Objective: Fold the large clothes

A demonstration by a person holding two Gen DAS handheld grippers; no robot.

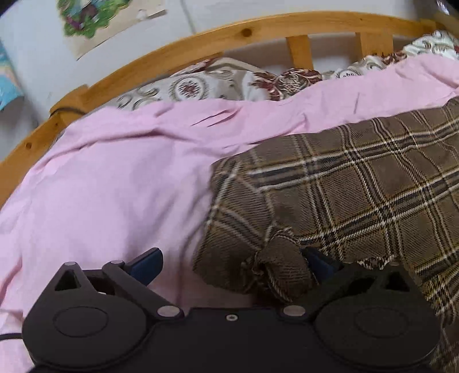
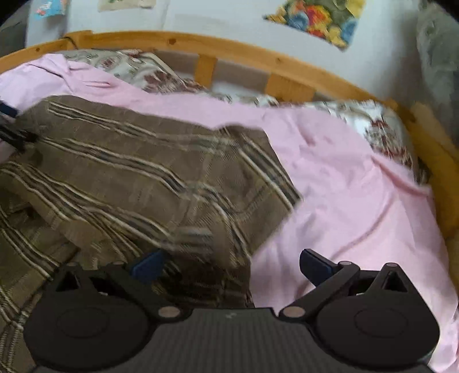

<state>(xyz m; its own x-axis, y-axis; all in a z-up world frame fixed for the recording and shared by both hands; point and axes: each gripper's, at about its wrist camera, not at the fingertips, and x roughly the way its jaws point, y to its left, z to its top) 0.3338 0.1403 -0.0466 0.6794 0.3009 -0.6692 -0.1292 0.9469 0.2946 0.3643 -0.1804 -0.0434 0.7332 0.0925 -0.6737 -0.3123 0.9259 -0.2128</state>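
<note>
A brown plaid garment (image 1: 358, 183) lies on a pink sheet (image 1: 114, 186), filling the right half of the left wrist view. My left gripper (image 1: 232, 262) is open just above its left edge. A bunched corner of the garment (image 1: 282, 266) rests against the right fingertip (image 1: 317, 259), and the left fingertip (image 1: 147, 262) hangs over bare sheet. In the right wrist view the garment (image 2: 143, 172) lies folded over at the left and looks blurred. My right gripper (image 2: 232, 265) is open over its right edge, with cloth under the left fingertip (image 2: 149, 264) and sheet under the right one.
A wooden bed rail (image 1: 200, 43) curves along the far side, also seen as the rail (image 2: 258, 63) in the right wrist view. Floral pillows (image 1: 206, 83) lie against it. Bare pink sheet (image 2: 358, 200) extends to the right of the garment. Pictures hang on the white wall (image 2: 318, 17).
</note>
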